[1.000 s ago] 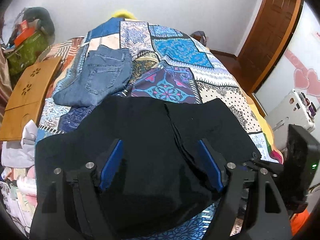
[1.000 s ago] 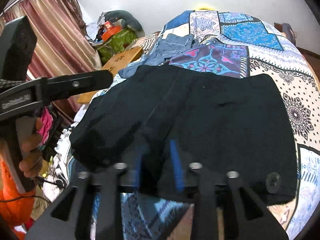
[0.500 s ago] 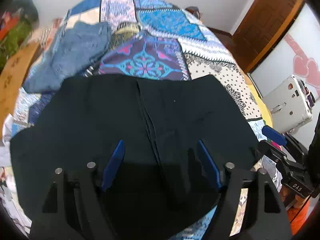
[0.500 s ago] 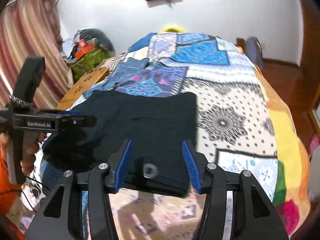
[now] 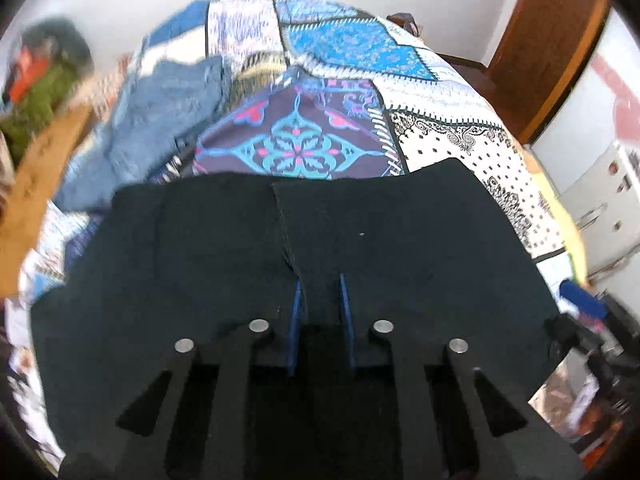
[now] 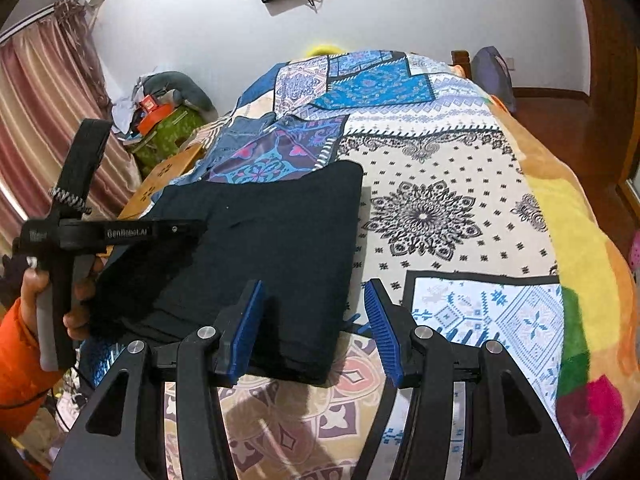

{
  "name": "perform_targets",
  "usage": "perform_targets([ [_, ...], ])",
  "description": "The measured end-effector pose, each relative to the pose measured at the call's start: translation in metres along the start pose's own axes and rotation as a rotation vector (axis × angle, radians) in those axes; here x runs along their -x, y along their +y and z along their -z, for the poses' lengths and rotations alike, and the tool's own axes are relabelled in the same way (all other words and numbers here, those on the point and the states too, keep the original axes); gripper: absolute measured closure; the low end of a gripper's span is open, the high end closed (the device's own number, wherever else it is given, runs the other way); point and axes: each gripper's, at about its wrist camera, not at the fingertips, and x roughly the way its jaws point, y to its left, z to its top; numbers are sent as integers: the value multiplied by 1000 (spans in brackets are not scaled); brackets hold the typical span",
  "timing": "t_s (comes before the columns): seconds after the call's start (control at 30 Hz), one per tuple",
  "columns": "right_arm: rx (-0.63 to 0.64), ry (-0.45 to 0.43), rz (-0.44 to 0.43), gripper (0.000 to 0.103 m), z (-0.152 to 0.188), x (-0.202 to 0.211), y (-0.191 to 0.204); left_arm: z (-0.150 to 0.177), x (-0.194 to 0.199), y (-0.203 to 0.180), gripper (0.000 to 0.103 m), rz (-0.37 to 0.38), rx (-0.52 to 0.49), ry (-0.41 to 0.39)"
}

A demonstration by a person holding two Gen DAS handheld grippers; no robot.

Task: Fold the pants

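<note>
My left gripper (image 5: pixel 319 312) has closed over the last second: its blue pads, wide apart a moment ago, now stand narrow and pinch the near edge of the black pants (image 5: pixel 360 248) by the centre seam. My right gripper (image 6: pixel 312 328) has done the opposite, letting go of the cloth it held and backing off, its fingers now spread open just above the pants' near right corner. The pants lie flat across the near end of the bed (image 6: pixel 460 184), folded to a broad rectangle, with the blue jeans (image 5: pixel 160 120) beyond them toward the left edge. I judge this a handover, the left side taking charge for the next fold.
</note>
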Motion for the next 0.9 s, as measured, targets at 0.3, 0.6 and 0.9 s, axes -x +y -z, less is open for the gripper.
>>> perform_targets([
  [0.3,33,-48,11,55,-14,14,8,-2,56,12,99,18,-11,-133],
  [0.6,68,-50,-9,55,-29,-4,30,11,25,55,97,62,84,23],
  [0.9,96,121,-3,52,-14,-48,28,11,44,52,87,21,26,-33],
])
